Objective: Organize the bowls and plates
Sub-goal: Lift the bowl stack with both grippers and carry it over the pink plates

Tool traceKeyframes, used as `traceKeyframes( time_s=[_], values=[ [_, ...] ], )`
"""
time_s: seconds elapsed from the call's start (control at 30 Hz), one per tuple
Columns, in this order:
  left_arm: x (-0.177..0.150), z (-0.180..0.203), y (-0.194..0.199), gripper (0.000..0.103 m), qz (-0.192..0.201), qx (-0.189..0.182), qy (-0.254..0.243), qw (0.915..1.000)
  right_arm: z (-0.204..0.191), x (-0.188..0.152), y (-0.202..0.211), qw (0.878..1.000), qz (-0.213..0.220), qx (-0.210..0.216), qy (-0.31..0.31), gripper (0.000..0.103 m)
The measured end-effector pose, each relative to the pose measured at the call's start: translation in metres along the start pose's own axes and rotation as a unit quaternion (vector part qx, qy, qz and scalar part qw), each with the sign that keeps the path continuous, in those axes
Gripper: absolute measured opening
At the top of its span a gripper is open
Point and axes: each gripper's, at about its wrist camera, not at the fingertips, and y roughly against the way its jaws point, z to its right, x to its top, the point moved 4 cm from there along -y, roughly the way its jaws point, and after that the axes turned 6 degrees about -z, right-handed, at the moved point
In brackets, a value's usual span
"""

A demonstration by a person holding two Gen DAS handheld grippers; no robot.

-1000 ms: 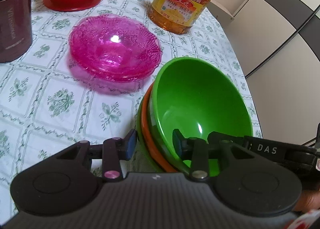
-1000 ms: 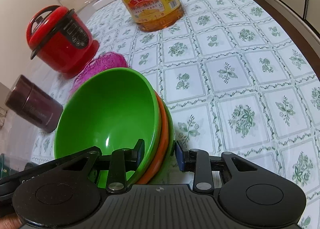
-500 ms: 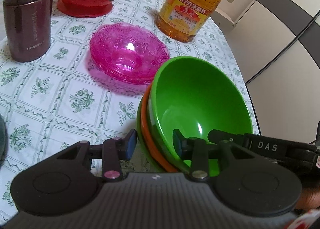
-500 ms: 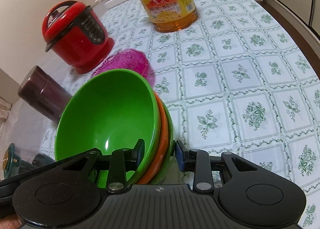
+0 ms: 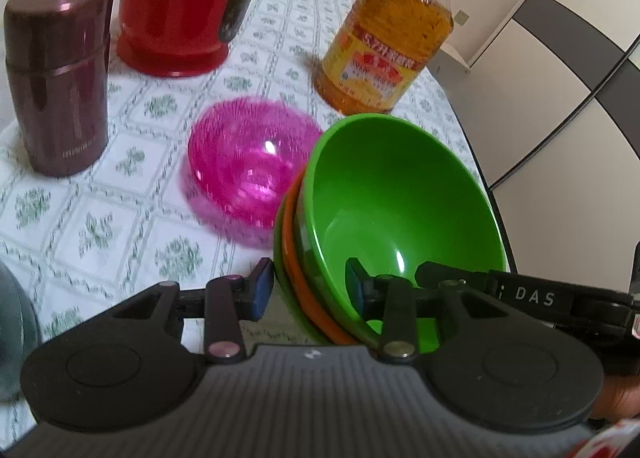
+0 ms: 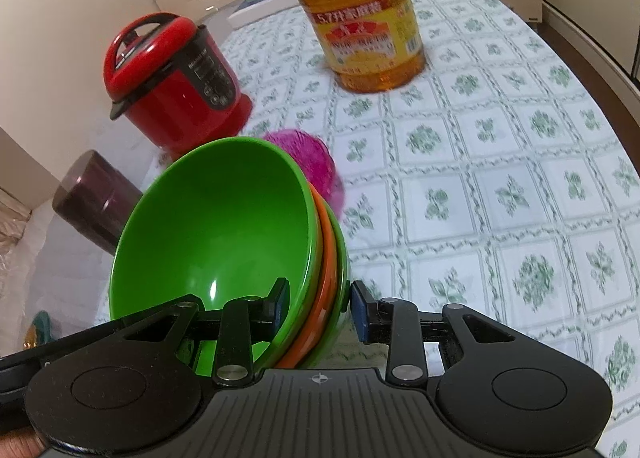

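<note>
My left gripper (image 5: 308, 290) and right gripper (image 6: 318, 308) pinch the bowl stack (image 5: 384, 218) (pink bowl (image 5: 248, 158) at ten o'clock); I should lift both sides evenly.

1. The worktop (image 6: 500, 186) has a wide bare area of patterned cloth on the right side, from the near edge up to the oil bottle (image 6: 362, 14); a gripper could pass there freely.
2. The oil bottle stands at the far side and blocks the way there.
3. On the left, the red cooker (image 6: 168, 78) and the dark flask (image 5: 56, 74) stand near each other, with only a narrow gap between them.
4. The pink bowl (image 5: 250, 158) lies just beside the stacked bowls (image 5: 392, 210) and takes up the middle of the worktop.
</note>
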Motion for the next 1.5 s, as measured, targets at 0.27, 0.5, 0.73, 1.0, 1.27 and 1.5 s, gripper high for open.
traceKeyframes(
  time_s=[0.27,0.5,0.73,1.0,1.27,1.5],
  values=[
    [0.038,0.001,-0.003,0.034,0.016,0.01,-0.004,0.9998,-0.016,0.035,-0.007,1.0,0.01,0.006,0.011,0.033],
    [0.069,-0.014,-0.014,0.034,0.025,0.013,0.008,0.9996,-0.025,0.062,-0.029,1.0,0.004,0.017,0.01,0.033],
    [0.094,-0.032,-0.034,0.034,0.027,0.02,0.018,0.9993,-0.033,0.086,-0.059,1.0,0.001,0.02,0.016,0.033],
    [0.103,-0.052,-0.062,0.034,0.02,0.024,0.034,0.9989,-0.033,0.102,-0.095,1.0,-0.004,0.02,0.018,0.033],
    [0.105,-0.06,-0.079,0.034,0.018,0.03,0.035,0.9988,-0.027,0.105,-0.12,1.0,-0.014,0.02,0.015,0.033],
    [0.105,-0.063,-0.09,0.034,0.019,0.029,0.039,0.9986,-0.023,0.107,-0.13,1.0,-0.013,0.015,0.015,0.033]
  ],
)
